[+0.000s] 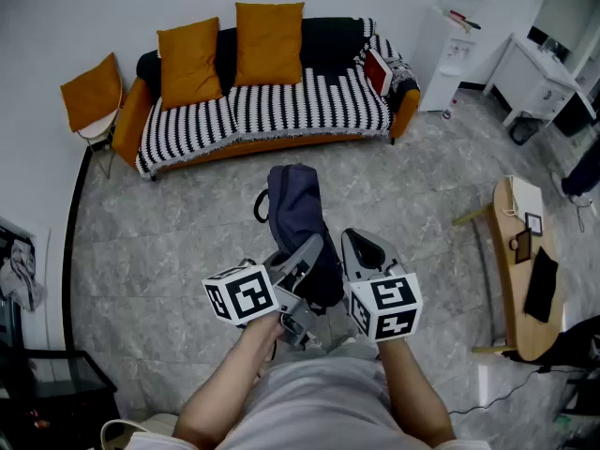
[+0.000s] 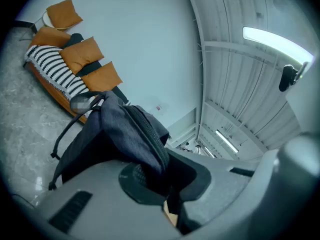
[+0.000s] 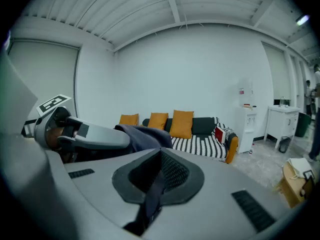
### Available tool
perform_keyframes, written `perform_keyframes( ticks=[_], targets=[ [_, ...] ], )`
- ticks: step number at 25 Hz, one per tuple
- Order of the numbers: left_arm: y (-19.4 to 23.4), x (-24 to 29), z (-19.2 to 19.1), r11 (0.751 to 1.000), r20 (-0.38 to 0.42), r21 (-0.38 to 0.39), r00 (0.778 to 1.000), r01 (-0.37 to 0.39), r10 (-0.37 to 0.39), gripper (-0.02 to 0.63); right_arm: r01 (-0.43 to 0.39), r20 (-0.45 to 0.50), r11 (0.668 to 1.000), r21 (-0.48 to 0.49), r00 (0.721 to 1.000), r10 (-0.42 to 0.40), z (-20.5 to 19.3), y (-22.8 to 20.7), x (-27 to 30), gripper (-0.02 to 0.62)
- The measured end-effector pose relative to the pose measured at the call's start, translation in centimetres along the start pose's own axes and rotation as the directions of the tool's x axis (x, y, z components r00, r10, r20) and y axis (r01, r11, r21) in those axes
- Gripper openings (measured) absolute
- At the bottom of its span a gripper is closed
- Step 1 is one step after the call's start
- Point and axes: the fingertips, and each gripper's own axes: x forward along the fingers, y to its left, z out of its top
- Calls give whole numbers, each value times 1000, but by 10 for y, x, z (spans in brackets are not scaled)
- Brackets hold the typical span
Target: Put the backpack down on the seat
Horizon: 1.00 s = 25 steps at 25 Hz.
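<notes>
A dark navy backpack [image 1: 295, 218] hangs above the floor between my two grippers, some way short of the sofa. My left gripper [image 1: 302, 262] is shut on a fold of its fabric by the zip [image 2: 145, 149]. My right gripper [image 1: 359, 251] is shut on a dark strap [image 3: 152, 194] that runs down between its jaws. The backpack [image 3: 142, 136] also shows in the right gripper view, draped past the left gripper. The sofa seat [image 1: 281, 106] has a black-and-white striped cover and orange cushions [image 1: 267, 40] against the back.
A chair with an orange cushion [image 1: 94, 97] stands left of the sofa. A white water dispenser [image 1: 455, 45] and a white cabinet [image 1: 539, 78] are at the back right. A wooden table [image 1: 520, 279] stands on the right. Grey stone floor [image 1: 187, 232] lies before the sofa.
</notes>
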Motion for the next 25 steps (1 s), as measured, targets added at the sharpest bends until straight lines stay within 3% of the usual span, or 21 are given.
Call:
perform_keyframes(
  ticks=[13,25],
  targets=[
    [13,13,10,1000,-16,5,1000,-10,10,8,-11,15,1000,20,1000,11,6,-6,15,2],
    [46,88,30,997,-10,-24,997,-78,78,8,-66,4,997,40,998,66,19,-74,73,2]
  ],
)
